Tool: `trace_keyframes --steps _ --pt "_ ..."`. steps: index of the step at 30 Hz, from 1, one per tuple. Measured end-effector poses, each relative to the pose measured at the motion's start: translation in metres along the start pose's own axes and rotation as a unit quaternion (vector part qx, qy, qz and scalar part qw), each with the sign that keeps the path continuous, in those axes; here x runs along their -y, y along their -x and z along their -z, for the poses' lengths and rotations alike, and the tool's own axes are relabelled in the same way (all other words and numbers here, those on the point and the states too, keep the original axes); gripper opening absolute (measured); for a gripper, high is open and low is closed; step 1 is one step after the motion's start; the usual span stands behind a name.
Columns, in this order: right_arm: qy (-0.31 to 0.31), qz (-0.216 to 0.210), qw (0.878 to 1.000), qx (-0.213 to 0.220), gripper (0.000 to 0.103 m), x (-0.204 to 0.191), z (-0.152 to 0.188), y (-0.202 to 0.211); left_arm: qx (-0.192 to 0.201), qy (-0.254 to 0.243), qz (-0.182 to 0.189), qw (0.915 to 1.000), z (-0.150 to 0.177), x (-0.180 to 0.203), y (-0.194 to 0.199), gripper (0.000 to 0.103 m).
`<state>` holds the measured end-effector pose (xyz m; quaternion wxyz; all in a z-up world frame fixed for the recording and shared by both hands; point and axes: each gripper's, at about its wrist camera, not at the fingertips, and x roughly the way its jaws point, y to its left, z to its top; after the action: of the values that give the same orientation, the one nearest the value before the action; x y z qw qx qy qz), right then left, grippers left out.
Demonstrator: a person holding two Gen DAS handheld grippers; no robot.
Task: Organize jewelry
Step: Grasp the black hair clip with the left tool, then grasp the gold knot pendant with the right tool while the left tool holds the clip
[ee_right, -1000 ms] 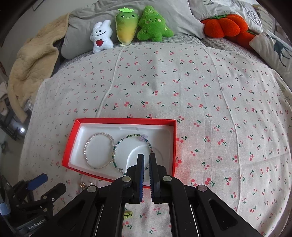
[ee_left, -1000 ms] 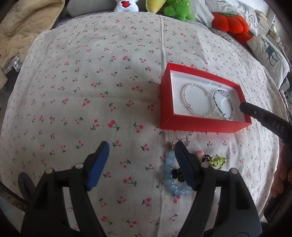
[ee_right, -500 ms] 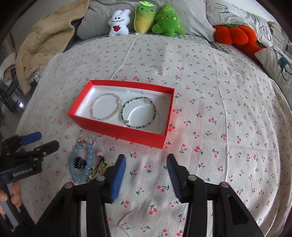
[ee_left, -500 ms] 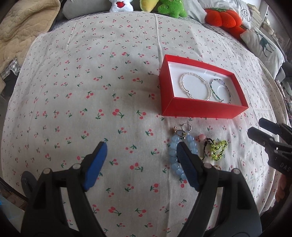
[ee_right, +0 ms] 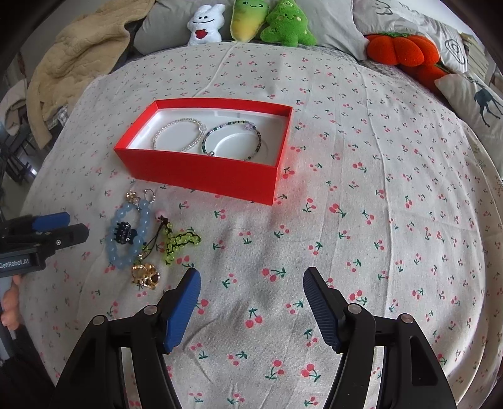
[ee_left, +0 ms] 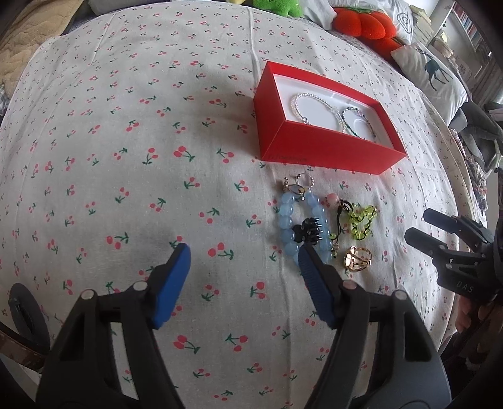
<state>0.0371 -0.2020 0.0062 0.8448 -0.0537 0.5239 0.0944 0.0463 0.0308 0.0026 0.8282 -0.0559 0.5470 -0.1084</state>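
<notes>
A red box [ee_right: 201, 171] [ee_left: 317, 154] holds a clear bead bracelet [ee_right: 179, 135] and a dark green bead bracelet [ee_right: 232, 138]. In front of it on the cloth lie a blue bead bracelet [ee_right: 125, 239] [ee_left: 301, 226], a small black hair claw [ee_right: 124, 236], a yellow-green bead charm [ee_right: 179, 240] [ee_left: 361, 221], a gold ring [ee_right: 145, 276] [ee_left: 358, 259] and small earrings [ee_right: 138, 197]. My left gripper [ee_left: 243, 251] is open and empty, its right finger beside the blue bracelet. My right gripper [ee_right: 251, 277] is open and empty, right of the loose pieces.
The cherry-print cloth [ee_right: 361, 188] covers a bed. Plush toys [ee_right: 251, 22] and an orange pumpkin cushion [ee_right: 399, 50] line the far edge. A beige blanket [ee_right: 78, 53] lies at the back left, a deer pillow [ee_right: 481, 100] at the right.
My right gripper has opened, left the green bracelet in the box and pulled back toward me. My left gripper stayed open and drew back slightly.
</notes>
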Motion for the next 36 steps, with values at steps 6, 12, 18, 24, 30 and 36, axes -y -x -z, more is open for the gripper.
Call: trace_keyframes --steps 6,12,18,24,30,36 --pt "-0.01 -0.013 1.0 -0.014 0.069 -0.003 0.003 -0.004 -0.005 0.006 0.048 0.9988 -0.002 0.005 -0.001 0.038" --pt "-0.009 -0.02 1.0 -0.019 0.069 -0.008 0.001 -0.006 -0.008 0.002 0.071 0.9975 -0.007 0.022 -0.006 0.03" --pt "-0.009 -0.021 1.0 -0.021 0.069 -0.009 0.003 -0.006 -0.012 0.003 0.068 0.9976 -0.012 0.033 -0.014 0.029" --pt "-0.012 -0.023 1.0 -0.019 0.069 -0.008 0.002 -0.006 -0.012 0.001 0.055 0.9984 -0.017 0.043 -0.023 0.024" --pt "-0.011 -0.022 0.999 -0.021 0.069 -0.009 0.003 -0.006 -0.02 -0.002 0.023 0.9995 -0.018 0.053 -0.036 0.02" --pt "-0.012 -0.024 0.999 -0.019 0.069 -0.01 0.003 -0.006 -0.015 -0.003 0.003 0.9999 -0.018 0.054 -0.037 0.015"
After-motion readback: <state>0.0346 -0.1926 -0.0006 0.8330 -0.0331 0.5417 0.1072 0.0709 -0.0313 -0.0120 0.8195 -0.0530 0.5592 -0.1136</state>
